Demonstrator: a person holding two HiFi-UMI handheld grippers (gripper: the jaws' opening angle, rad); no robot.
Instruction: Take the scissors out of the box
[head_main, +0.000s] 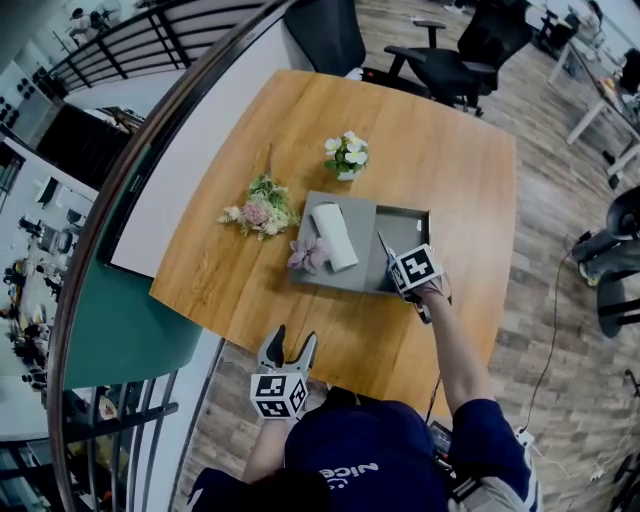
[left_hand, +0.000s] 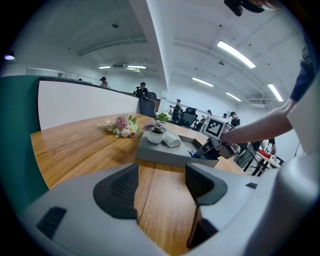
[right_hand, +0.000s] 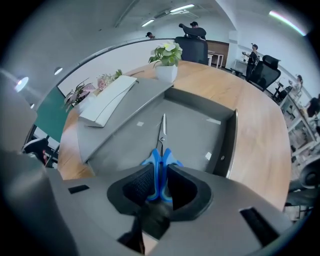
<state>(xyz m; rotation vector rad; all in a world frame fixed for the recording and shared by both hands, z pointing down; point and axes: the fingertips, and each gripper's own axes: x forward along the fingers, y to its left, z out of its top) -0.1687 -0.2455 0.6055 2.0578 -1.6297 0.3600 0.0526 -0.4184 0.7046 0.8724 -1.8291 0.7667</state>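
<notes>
blue-handled scissors (right_hand: 161, 156) tight between nearly closed jaws of right gripper (right_hand: 160, 176), blades inside box (right_hand: 231, 142)

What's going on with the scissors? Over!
Right gripper shut on scissors, not yet out of box. Left gripper open, empty. Nothing in the way.

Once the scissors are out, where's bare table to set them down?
Bare wood lies right of the box, out to the table edge, and on the near strip between box and left claw. Crowded: bouquet and potted flowers left of and behind the box.
</notes>
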